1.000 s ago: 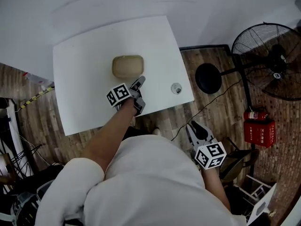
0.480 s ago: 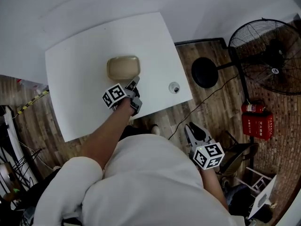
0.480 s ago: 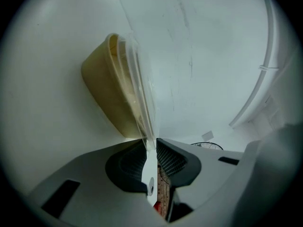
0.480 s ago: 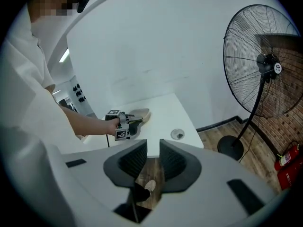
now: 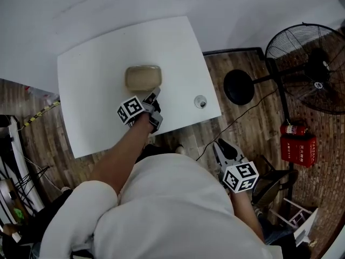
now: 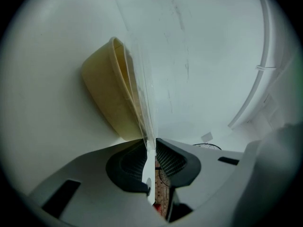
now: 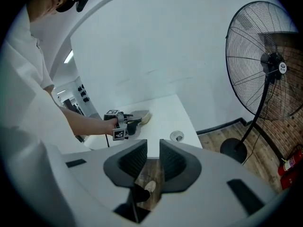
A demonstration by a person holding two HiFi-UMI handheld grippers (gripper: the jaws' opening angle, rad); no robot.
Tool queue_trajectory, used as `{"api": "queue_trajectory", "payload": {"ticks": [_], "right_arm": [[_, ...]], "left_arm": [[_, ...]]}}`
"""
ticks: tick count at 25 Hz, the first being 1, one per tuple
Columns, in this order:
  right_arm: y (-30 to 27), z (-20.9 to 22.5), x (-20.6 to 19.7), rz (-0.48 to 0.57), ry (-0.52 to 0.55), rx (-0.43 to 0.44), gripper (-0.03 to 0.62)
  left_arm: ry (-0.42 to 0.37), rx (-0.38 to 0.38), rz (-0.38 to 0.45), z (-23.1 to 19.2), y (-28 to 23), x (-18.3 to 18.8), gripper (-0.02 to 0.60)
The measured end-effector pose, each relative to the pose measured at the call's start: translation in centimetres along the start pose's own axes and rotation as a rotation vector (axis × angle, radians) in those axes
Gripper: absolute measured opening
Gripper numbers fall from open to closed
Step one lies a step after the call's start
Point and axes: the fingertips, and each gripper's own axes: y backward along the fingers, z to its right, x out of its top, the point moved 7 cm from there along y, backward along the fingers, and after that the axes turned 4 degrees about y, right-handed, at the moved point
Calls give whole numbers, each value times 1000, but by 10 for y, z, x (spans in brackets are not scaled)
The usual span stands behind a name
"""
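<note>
Head view: white table point(image 5: 91, 80), wood floor point(image 5: 259, 131)

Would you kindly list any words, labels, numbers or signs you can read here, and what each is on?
No text is readable.
Red fire extinguisher cabinet: print too small to read.
Left gripper and right gripper: square markers only, no words.
Beige container, clear lid: no print seen.

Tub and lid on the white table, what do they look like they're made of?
Tub: opaque tan, dull and even, with rounded corners. It is probably moulded plastic, though a fibre composite cannot be ruled out.
Lid: thin and see-through, with the tub's rim showing through it, so likely clear plastic. The left gripper is shut on its edge.
</note>
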Motion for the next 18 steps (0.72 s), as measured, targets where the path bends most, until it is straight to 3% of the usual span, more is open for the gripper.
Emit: {"api": "queue_trajectory", "payload": {"ticks": [18], "right_arm": [[12, 19, -9, 7, 28, 48, 89]], "left_arm": [[5, 37, 47, -6, 14, -22, 69]]}}
